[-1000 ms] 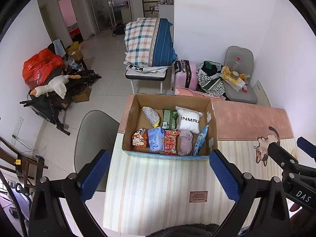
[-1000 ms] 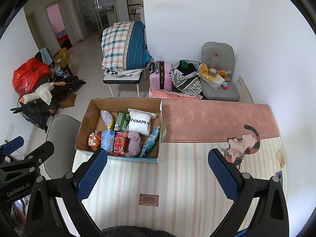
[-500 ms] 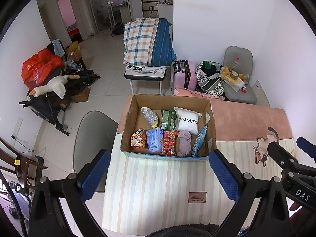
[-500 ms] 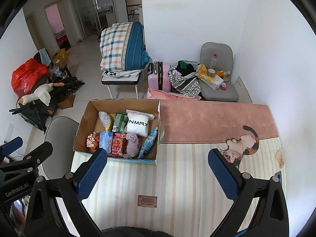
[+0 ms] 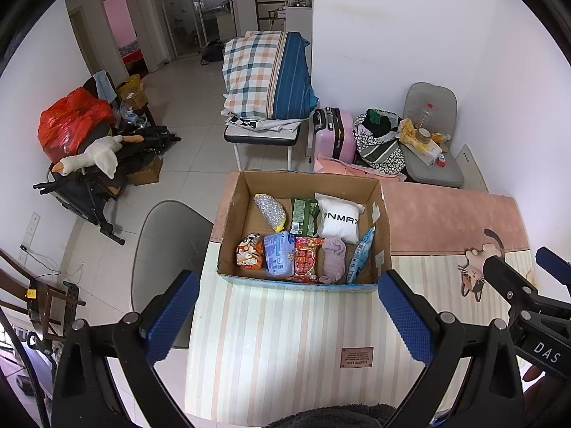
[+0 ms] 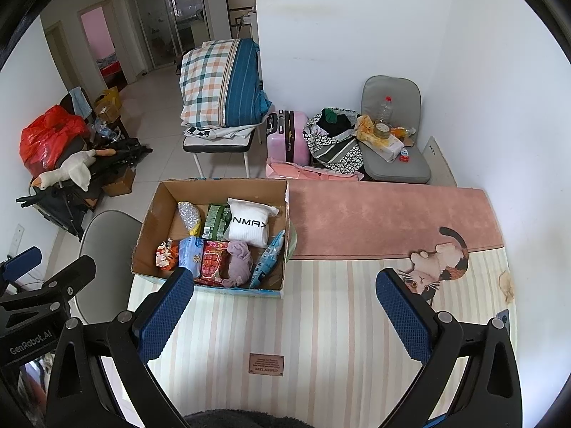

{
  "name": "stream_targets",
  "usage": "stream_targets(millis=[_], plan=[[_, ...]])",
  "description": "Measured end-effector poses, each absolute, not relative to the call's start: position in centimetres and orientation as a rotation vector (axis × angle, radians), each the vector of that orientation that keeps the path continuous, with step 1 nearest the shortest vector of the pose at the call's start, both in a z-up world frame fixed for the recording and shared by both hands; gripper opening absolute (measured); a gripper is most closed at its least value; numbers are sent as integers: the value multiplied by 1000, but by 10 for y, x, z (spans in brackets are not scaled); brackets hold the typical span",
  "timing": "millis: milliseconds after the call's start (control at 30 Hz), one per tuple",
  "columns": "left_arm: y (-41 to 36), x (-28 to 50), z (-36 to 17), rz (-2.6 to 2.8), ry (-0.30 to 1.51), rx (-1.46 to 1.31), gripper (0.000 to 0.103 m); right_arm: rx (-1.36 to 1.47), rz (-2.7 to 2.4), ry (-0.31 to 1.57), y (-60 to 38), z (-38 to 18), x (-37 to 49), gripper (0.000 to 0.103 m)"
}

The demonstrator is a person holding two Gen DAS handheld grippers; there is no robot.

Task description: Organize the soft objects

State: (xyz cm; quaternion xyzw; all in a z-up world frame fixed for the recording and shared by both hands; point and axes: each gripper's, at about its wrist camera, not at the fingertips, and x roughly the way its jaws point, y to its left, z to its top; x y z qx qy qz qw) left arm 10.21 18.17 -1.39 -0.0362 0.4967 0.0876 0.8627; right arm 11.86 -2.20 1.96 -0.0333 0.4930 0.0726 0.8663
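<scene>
An open cardboard box (image 5: 382, 221) (image 6: 150, 228) stands on the striped mat at the table's far left. It holds soft packets: a white pouch (image 5: 338, 218) (image 6: 249, 223), a lilac cloth bundle (image 5: 333, 258) (image 6: 238, 262), a red snack pack (image 5: 307, 258), a blue tissue pack (image 5: 278, 255), an orange packet (image 5: 249, 255), a green pack (image 5: 303, 212) and a silver bag (image 5: 269, 207). My left gripper (image 5: 285, 315) is open and empty, above the mat in front of the box. My right gripper (image 6: 285, 315) is open and empty, to the box's right.
A striped mat (image 6: 321, 321) and pink rug with a cat picture (image 6: 439, 260) cover the table. A grey chair (image 5: 167, 235) stands left of the table. Beyond are a bench with folded bedding (image 5: 267, 78), a pink suitcase (image 5: 335, 132) and a cluttered grey chair (image 5: 428, 142).
Both grippers have drifted slightly; the box sits a little lower and more leftward in the views. Both grippers stay open and empty.
</scene>
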Motion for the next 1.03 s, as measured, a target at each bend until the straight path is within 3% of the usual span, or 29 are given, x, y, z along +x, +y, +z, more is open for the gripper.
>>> stream_targets(millis=[1033], plan=[[197, 105, -15, 193, 1043, -70, 103, -69, 159, 1034, -9, 12, 121, 103]])
